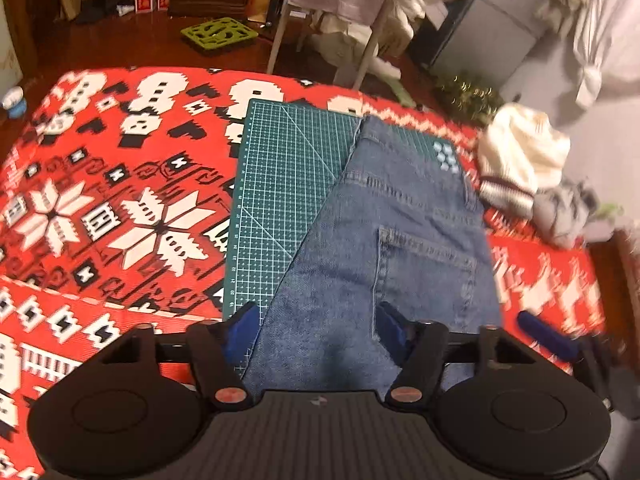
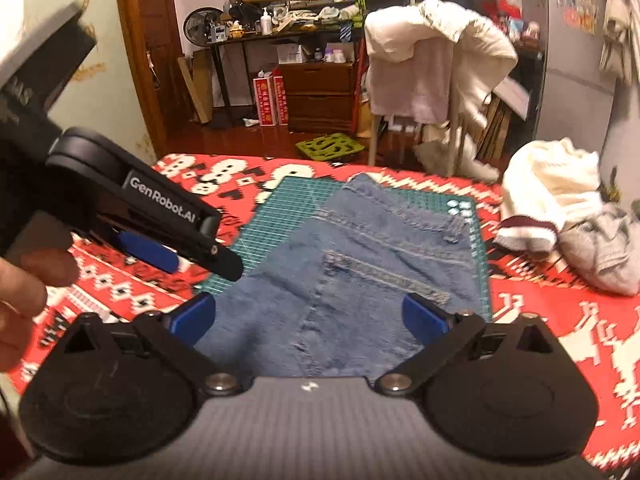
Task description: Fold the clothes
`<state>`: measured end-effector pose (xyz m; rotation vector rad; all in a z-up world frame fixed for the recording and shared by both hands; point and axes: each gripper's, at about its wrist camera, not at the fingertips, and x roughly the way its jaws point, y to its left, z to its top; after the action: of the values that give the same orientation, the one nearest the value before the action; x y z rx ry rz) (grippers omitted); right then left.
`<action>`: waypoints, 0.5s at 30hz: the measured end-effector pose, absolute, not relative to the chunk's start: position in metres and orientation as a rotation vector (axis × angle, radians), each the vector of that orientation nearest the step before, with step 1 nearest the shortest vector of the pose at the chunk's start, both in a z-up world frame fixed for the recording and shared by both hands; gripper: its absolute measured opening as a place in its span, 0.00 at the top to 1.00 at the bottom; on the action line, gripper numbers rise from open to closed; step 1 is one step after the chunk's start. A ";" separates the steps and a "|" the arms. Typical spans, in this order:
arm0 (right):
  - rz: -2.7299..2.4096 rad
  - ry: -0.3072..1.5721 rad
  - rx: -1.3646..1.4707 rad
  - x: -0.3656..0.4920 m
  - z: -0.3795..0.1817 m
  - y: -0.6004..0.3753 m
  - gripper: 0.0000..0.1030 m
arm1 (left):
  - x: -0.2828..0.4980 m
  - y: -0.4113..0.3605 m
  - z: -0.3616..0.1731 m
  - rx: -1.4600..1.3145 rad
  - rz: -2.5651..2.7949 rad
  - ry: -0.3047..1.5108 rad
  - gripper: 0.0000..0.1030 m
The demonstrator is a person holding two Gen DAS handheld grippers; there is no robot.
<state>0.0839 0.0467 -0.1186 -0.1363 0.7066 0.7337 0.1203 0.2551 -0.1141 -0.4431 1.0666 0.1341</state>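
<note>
The jeans (image 1: 400, 240) lie flat on a green cutting mat (image 1: 276, 184), which rests on a red patterned blanket (image 1: 100, 200); they cover the mat's right part and run from its far edge to the near edge. The left gripper (image 1: 316, 332) hangs over the near end of the denim, fingers spread wide, cloth showing between them but not pinched. The right gripper (image 2: 308, 316) hovers likewise, fingers wide apart above the fabric. At the far right lie a cream sweater (image 2: 552, 188) and a grey garment (image 2: 600, 248).
</note>
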 end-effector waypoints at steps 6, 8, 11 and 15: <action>0.677 0.835 -0.057 0.104 -0.126 0.049 0.82 | 0.123 0.278 -0.122 -0.580 0.090 1.072 0.92; 0.652 0.894 -0.009 0.114 -0.133 0.050 0.93 | 0.124 0.281 -0.128 -0.598 0.091 1.076 0.94; 0.646 0.975 0.092 0.129 -0.143 0.050 0.99 | 0.125 0.284 -0.136 -0.620 0.099 1.078 0.95; 0.695 1.043 0.188 0.139 -0.155 0.058 0.99 | 0.131 0.288 -0.152 -0.656 0.114 1.112 0.95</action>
<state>0.1386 0.0581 -0.1553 0.1876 1.0433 0.6953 0.1307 0.2883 -0.1516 -0.6562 1.1121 0.1140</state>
